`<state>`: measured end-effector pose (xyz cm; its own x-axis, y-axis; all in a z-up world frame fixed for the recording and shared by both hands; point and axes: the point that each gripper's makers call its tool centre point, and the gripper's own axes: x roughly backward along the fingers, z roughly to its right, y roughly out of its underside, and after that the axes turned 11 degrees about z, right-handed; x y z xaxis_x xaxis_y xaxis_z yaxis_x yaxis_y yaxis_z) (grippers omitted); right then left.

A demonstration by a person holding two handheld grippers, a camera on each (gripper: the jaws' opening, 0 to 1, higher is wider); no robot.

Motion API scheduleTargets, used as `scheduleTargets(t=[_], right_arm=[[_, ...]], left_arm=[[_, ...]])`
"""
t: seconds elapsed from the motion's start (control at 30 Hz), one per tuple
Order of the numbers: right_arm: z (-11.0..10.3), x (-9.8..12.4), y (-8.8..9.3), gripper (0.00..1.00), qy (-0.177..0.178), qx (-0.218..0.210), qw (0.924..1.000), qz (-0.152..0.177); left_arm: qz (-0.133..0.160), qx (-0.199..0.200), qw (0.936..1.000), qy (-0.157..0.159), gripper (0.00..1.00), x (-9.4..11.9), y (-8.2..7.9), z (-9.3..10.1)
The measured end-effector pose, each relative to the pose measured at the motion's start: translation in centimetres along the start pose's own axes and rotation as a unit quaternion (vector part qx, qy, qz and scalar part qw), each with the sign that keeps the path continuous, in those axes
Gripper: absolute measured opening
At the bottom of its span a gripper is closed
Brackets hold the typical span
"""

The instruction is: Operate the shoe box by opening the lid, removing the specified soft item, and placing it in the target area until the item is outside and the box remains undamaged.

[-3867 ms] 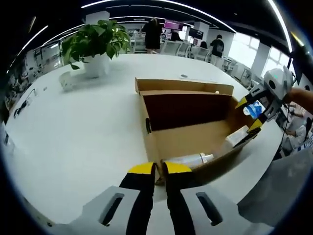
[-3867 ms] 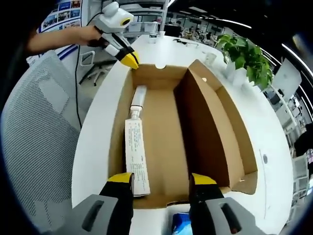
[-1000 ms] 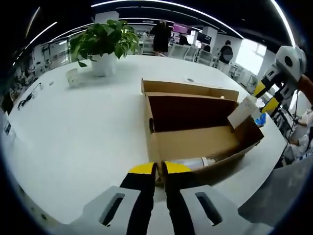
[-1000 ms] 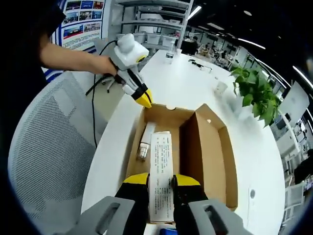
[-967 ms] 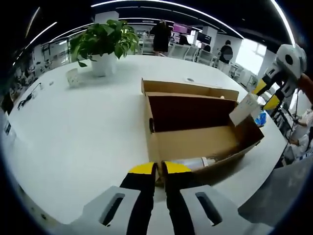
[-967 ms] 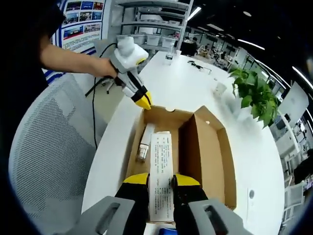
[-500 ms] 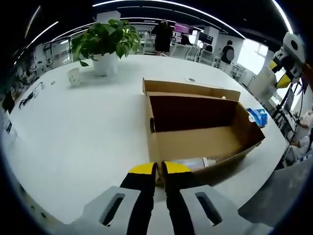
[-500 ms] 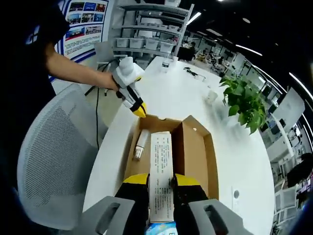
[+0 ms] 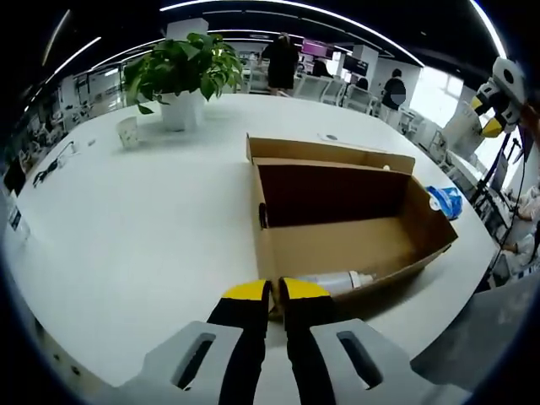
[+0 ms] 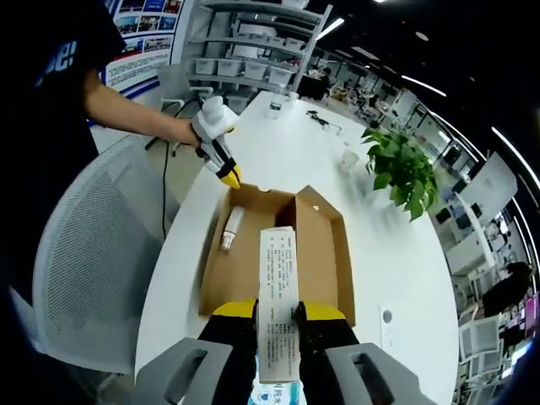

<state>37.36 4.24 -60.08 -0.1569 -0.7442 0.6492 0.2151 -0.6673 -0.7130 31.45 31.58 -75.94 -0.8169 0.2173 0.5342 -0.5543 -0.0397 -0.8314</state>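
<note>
**Item Lifted Clear of the Shoe Box; Transfer to Target Area Pending**

**Left gripper view.** The left gripper (image 9: 276, 291) has its jaws together, pinching the near wall of the shoe box (image 9: 337, 240) and steadying it on the white desk (image 9: 143, 211). The lid stands open at the far side. The right gripper (image 9: 488, 114) has risen from the box end, where it was a second ago, to the upper right edge of the view, taking the white item (image 9: 460, 131) with it. A bottle (image 9: 333, 279) lies inside against the near wall. A blue packet (image 9: 445, 201) lies on the desk just beyond the box end. A potted plant (image 9: 179, 72) stands well apart.

**Right gripper view.** The right gripper (image 10: 278, 310) is clamped on the white item (image 10: 278, 299), a flat printed pack, probably a tube carton; the text is too small to confirm. The box (image 10: 270, 253) now appears far below compared with half a second ago, so the item is fully outside. The blue packet (image 10: 274, 393) shows below the jaws.

**Task status.** Extraction appears complete and the box looks undamaged. Placement in the target area remains.
</note>
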Motion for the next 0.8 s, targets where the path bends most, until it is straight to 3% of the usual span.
scheduleTargets(t=[0.3,0.8], right_arm=[[0.8,3.0,2.6,0.14,0.013,-0.001,0.9996,-0.025],[1.7,5.5,7.8,0.14,0.012,-0.011,0.997,-0.076]], left_arm=[[-0.001,0.0,1.0,-0.001,0.04,0.0,0.0,0.0],[0.001,0.007,1.0,-0.004,0.04,0.0,0.0,0.0]])
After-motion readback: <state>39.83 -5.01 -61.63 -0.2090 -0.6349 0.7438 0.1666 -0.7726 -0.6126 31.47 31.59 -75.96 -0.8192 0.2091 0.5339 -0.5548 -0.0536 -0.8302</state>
